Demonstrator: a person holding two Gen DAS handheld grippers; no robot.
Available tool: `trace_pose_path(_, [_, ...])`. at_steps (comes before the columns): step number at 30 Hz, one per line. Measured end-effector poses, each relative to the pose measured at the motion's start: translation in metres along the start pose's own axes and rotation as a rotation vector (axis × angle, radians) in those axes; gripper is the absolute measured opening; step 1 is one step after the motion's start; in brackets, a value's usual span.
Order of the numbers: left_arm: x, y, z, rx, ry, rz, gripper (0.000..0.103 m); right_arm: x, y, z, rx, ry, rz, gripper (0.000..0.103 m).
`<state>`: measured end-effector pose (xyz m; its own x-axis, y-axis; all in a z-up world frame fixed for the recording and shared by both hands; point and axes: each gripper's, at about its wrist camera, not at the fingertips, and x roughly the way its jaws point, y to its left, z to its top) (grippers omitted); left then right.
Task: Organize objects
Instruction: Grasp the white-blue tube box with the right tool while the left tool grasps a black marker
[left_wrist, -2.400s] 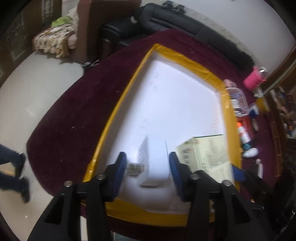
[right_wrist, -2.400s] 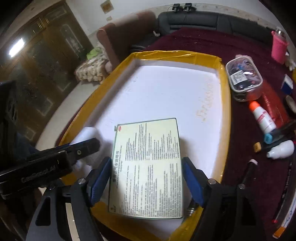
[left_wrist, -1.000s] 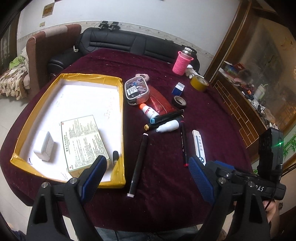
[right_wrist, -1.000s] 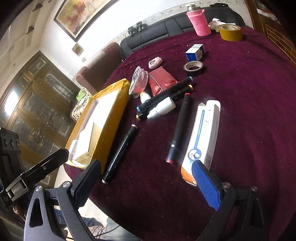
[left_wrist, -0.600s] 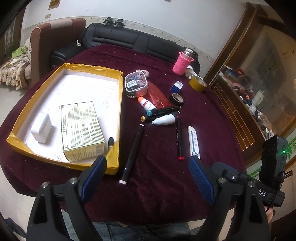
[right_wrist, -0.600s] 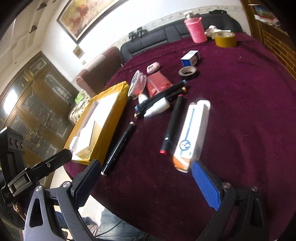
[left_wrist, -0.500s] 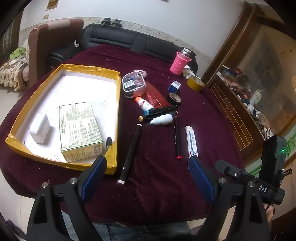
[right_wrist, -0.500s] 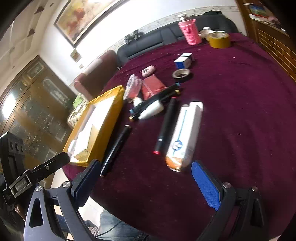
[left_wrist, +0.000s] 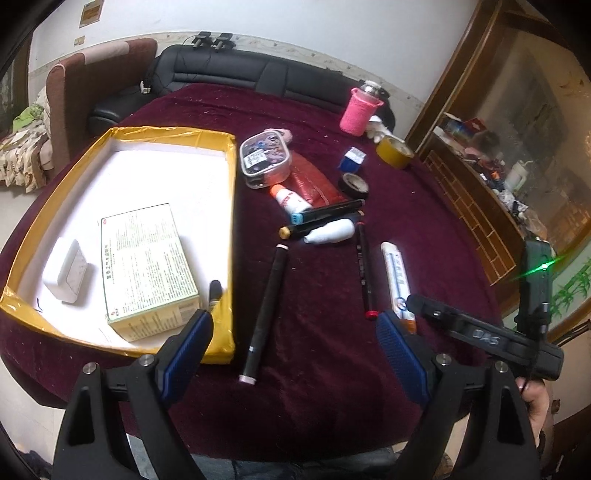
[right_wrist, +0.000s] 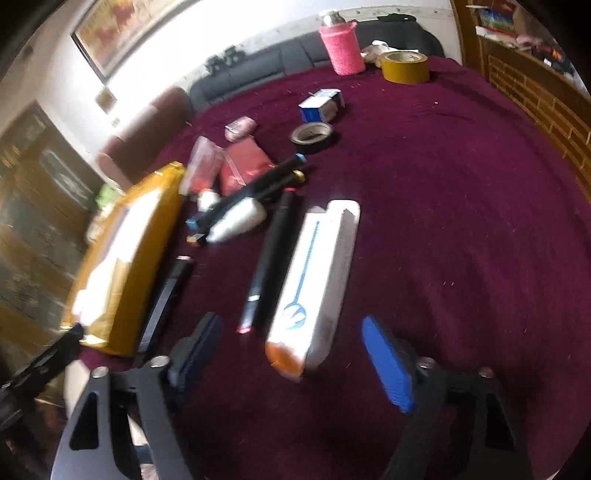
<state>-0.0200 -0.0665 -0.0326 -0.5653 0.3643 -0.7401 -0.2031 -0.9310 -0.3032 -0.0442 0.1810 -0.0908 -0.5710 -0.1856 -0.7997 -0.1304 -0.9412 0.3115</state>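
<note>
A yellow-rimmed white tray (left_wrist: 232, 206) holds a green-white box (left_wrist: 146, 264), a white charger (left_wrist: 68, 271) and a small dark pen (left_wrist: 214, 291). On the maroon table lie a long black marker (left_wrist: 266, 310), a red-tipped marker (left_wrist: 364, 273) and a white toothpaste box (left_wrist: 397, 280). My left gripper (left_wrist: 295, 343) is open and empty above the table's near edge. My right gripper (right_wrist: 295, 350) is open and empty, with the toothpaste box (right_wrist: 317, 284) between its fingers; that view is blurred.
Further back lie a clear pencil case (left_wrist: 264, 160), a red pouch (left_wrist: 314, 182), a glue bottle (left_wrist: 290, 197), a white bottle (left_wrist: 330, 234), a black tape roll (left_wrist: 354, 184), a blue box (left_wrist: 352, 158), yellow tape (left_wrist: 395, 151) and a pink-sleeved bottle (left_wrist: 360, 110). A black sofa stands behind.
Both grippers let go of the charger and the box in the tray and pulled back. The right gripper has since moved down toward the toothpaste box.
</note>
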Motion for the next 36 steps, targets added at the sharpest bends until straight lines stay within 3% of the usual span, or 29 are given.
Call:
trace_pose_path(5, [0.014,-0.008,0.02,0.06,0.023,0.009,0.089,0.027,-0.002,0.004,-0.032,0.048,-0.081,0.059])
trace_pose_path(7, [0.021,-0.013,0.026,0.083,0.035,0.006,0.089,0.029,-0.003,0.007,-0.053,0.034,-0.11,0.047])
trace_pose_path(9, [0.032,-0.017,0.032,0.113,0.058,0.004,0.087,0.029,-0.007,0.009,-0.06,0.034,-0.144,0.025])
trace_pose_path(10, [0.038,-0.019,0.035,0.129,0.069,0.005,0.085,0.029,-0.01,0.01,-0.061,0.037,-0.138,0.024])
trace_pose_path(13, [0.055,-0.019,0.041,0.151,0.114,0.017,0.084,0.025,-0.014,0.011,-0.062,0.044,-0.117,0.025])
trace_pose_path(14, [0.06,-0.018,0.042,0.15,0.125,0.022,0.084,0.023,-0.012,0.012,-0.073,0.029,-0.12,0.032])
trace_pose_path(15, [0.065,-0.016,0.043,0.147,0.136,0.03,0.08,0.02,-0.011,0.013,-0.077,0.016,-0.116,0.051])
trace_pose_path(17, [0.074,-0.017,0.045,0.153,0.166,0.035,0.071,0.017,-0.01,0.015,-0.065,-0.006,-0.095,0.065])
trace_pose_path(19, [0.08,-0.023,0.047,0.183,0.185,0.042,0.07,0.018,-0.006,0.017,-0.072,-0.015,-0.095,0.065])
trace_pose_path(26, [0.106,-0.034,0.039,0.285,0.26,0.168,0.069,0.024,-0.011,0.02,-0.068,-0.002,-0.076,0.065])
trace_pose_path(28, [0.114,-0.034,0.034,0.307,0.286,0.172,0.064,0.027,-0.014,0.021,-0.063,0.002,-0.078,0.065])
trace_pose_path(31, [0.118,-0.035,0.028,0.331,0.278,0.224,0.048,0.034,-0.016,0.024,-0.063,0.02,-0.081,0.065])
trace_pose_path(35, [0.114,-0.035,0.021,0.319,0.271,0.205,0.032,0.038,-0.01,0.028,-0.119,0.036,-0.116,0.063])
trace_pose_path(36, [0.112,-0.036,0.019,0.329,0.263,0.207,0.02,0.038,-0.009,0.027,-0.125,0.037,-0.128,0.059])
